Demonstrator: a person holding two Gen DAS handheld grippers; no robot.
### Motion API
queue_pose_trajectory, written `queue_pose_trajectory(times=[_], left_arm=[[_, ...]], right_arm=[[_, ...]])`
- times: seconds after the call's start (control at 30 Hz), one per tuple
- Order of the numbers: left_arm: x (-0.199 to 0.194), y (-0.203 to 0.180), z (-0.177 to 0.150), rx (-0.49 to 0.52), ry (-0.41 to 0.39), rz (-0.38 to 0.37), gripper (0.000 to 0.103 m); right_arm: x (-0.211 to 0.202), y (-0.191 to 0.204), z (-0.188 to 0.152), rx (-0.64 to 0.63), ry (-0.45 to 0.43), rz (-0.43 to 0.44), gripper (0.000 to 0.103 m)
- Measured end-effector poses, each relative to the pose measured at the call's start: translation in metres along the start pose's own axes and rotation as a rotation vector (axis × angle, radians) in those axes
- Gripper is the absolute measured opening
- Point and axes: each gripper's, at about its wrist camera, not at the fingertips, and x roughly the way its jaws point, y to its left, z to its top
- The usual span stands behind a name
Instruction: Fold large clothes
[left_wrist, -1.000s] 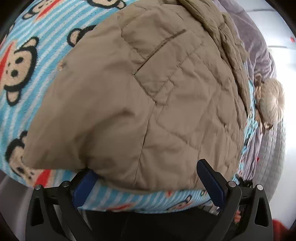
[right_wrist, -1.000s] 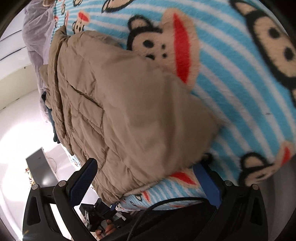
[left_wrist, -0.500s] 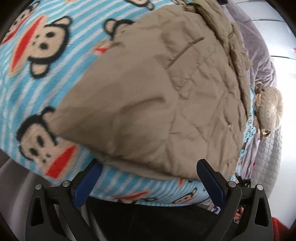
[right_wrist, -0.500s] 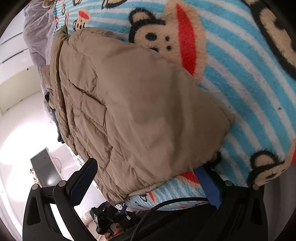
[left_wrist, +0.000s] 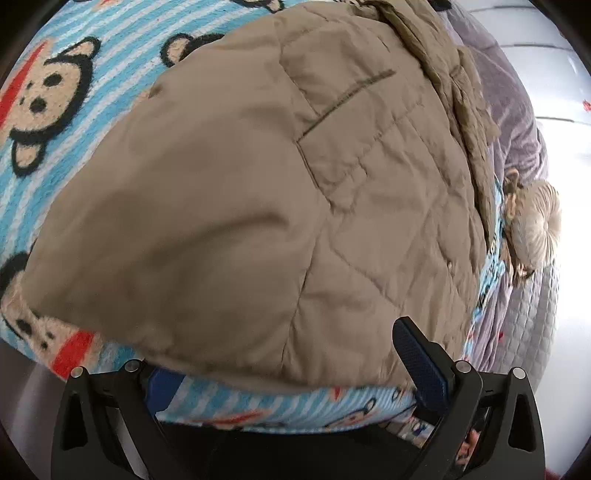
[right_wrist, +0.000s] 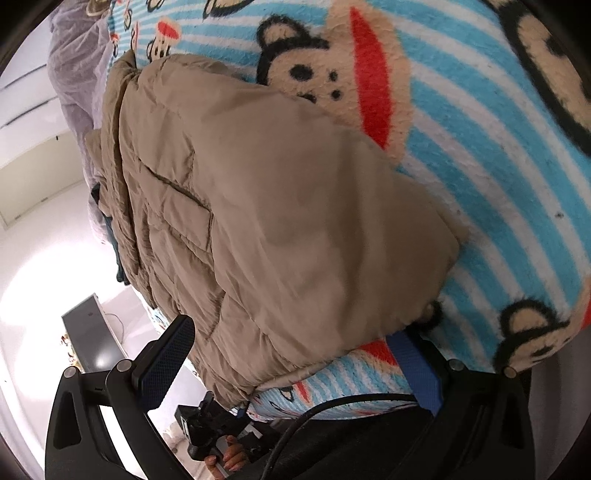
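A tan quilted padded jacket (left_wrist: 258, 206) lies folded on the blue-striped monkey-print fleece blanket (left_wrist: 44, 122), its hem at six o'clock between the spread, empty jaws of the left gripper (left_wrist: 291, 363) and likewise the wide-open right gripper (right_wrist: 291, 363).

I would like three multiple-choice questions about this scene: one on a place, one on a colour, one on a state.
1. The quilted jacket lies on:
A. monkey-print blanket
B. wooden floor
C. chair

2. The jacket's colour is:
A. red
B. tan
C. black

3. The left gripper is:
A. shut on the jacket
B. open
C. shut on the blanket

Answers: 1 A, the blue striped blanket shows all around the jacket. 2 B, its fabric is tan in both views. 3 B, its fingers stand wide apart with the jacket's hem between them.
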Motion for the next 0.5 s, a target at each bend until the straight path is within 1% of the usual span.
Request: queue_pose_trajectory(times=[0.07, 0.1, 0.13, 0.17, 0.2, 0.23, 0.27, 0.3, 0.33, 0.37, 0.4, 0.5], left_arm=[[0.002, -0.003, 0.003, -0.007, -0.018, 0.006, 0.102], [0.001, -0.005, 0.005, -0.005, -0.031, 0.001, 0.094], [0.001, -0.008, 0.006, 0.007, -0.042, -0.006, 0.072], [0.002, -0.010, 0.007, 0.017, -0.039, -0.009, 0.059], [0.003, -0.011, 0.009, 0.024, -0.032, -0.018, 0.034], [0.003, -0.012, 0.011, 0.029, -0.027, -0.042, 0.017], [0.002, -0.014, 0.012, 0.035, -0.034, -0.060, 0.015], [-0.002, -0.019, 0.012, 0.046, -0.046, -0.067, 0.015], [-0.008, -0.024, 0.013, 0.064, -0.060, -0.077, 0.013], [-0.014, -0.029, 0.013, 0.077, -0.071, -0.090, 0.011], [-0.023, -0.036, 0.016, 0.092, -0.083, -0.112, 0.011], [-0.050, -0.061, 0.022, 0.157, -0.135, -0.162, 0.011]], right_arm=[[0.001, -0.002, 0.002, 0.014, -0.009, 0.017, 0.103], [0.001, -0.002, 0.003, 0.019, -0.011, 0.025, 0.103], [0.002, -0.001, 0.003, 0.018, -0.014, 0.030, 0.103], [0.002, 0.002, 0.003, 0.010, -0.018, 0.040, 0.102], [0.002, 0.004, 0.002, 0.003, -0.023, 0.052, 0.096], [0.002, 0.008, 0.001, -0.005, -0.030, 0.060, 0.081], [0.002, 0.010, 0.001, -0.009, -0.033, 0.055, 0.069], [0.003, 0.011, 0.001, -0.010, -0.034, 0.044, 0.036], [0.004, 0.013, 0.001, -0.012, -0.033, 0.026, 0.011], [0.004, 0.014, 0.001, -0.016, -0.031, 0.023, 0.011], [0.002, 0.018, 0.000, -0.029, -0.039, 0.023, 0.009], [-0.009, 0.043, -0.005, -0.120, -0.058, 0.038, 0.008]])
